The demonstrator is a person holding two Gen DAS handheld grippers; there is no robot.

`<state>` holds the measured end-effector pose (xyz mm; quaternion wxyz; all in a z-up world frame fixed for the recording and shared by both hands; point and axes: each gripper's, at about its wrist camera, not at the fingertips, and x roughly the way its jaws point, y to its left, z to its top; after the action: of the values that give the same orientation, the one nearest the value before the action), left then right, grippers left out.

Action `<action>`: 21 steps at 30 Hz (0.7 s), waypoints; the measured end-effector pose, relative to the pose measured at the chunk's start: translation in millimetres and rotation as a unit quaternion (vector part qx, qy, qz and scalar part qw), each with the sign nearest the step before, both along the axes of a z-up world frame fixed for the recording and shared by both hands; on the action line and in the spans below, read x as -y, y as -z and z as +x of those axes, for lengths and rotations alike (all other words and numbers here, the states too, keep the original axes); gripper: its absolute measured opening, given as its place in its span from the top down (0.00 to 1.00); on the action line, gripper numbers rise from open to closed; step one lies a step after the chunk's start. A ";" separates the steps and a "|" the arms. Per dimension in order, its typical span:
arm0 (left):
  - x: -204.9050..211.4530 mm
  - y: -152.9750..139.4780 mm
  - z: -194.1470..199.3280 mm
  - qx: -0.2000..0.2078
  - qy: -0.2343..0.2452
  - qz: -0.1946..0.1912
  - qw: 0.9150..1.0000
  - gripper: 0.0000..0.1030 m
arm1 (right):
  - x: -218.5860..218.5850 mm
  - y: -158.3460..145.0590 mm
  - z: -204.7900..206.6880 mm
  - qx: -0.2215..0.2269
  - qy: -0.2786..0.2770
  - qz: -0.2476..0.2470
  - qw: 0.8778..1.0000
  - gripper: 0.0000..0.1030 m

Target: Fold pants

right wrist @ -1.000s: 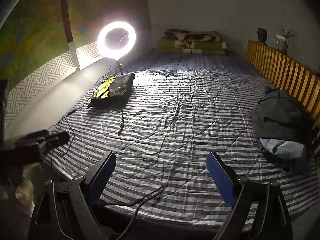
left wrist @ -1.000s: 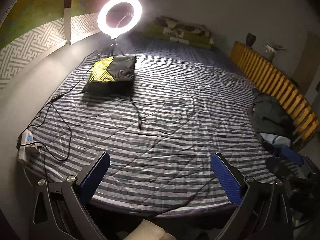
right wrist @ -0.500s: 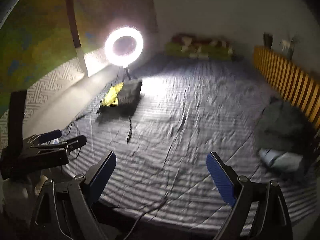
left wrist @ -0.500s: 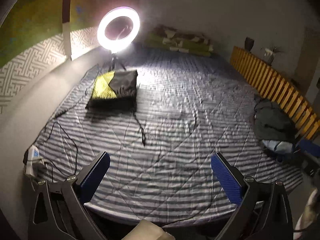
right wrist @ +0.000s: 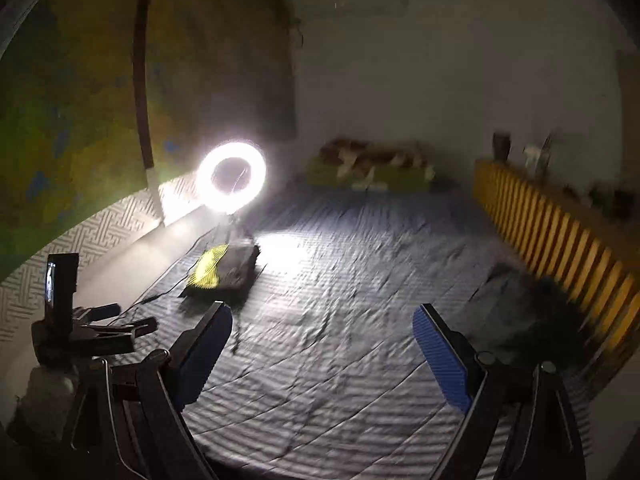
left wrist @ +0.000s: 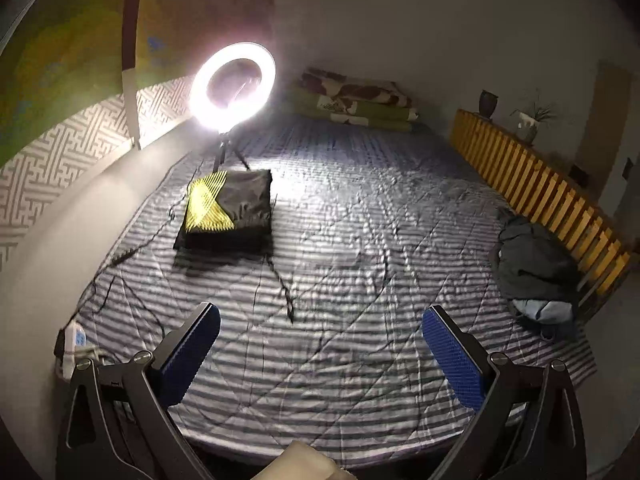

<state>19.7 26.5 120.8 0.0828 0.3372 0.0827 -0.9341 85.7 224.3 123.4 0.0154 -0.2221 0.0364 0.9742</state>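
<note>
Pants (left wrist: 228, 210) lie folded on the striped bed (left wrist: 360, 280) near a ring light (left wrist: 233, 82). We hold both tongs, left (left wrist: 320, 354) and right (right wrist: 322, 354), spread wide and empty above the bed.

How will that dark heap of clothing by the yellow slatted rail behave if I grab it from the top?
The dark heap of clothing looks slumped and rumpled, so it is probably floppy and will sag and unfold rather than lift as one piece. A pale blue garment lies against its near edge and may drag along. The striped quilt beneath is wrinkled and might bunch up if you push.
</note>
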 end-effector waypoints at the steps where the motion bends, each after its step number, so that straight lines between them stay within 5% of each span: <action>1: -0.6 -6.6 -0.5 -0.005 0.003 0.001 1.000 0.01 | -4.7 -7.9 3.6 -0.013 0.015 0.013 1.000 0.13; 9: -14.8 -42.0 1.0 -0.034 0.040 -0.016 0.999 0.01 | -21.5 -14.3 -4.2 -0.031 0.038 0.029 0.998 0.13; 13: -19.8 -2.8 -15.6 0.001 0.017 -0.012 1.000 0.01 | -14.5 42.2 -40.4 0.031 0.045 0.047 0.997 0.13; 17: -17.2 56.9 -39.1 0.062 -0.009 0.014 0.998 0.01 | -2.8 135.9 -80.3 0.149 0.026 0.023 0.988 0.13; 21: -18.0 86.0 -44.6 0.088 -0.014 0.001 0.996 0.01 | 8.8 180.5 -93.4 0.190 0.034 0.009 0.981 0.13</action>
<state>-24.9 44.4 34.8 0.1030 0.4170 0.0807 -0.8994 -7.7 215.5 -57.1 0.0574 -0.4013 0.0315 0.9136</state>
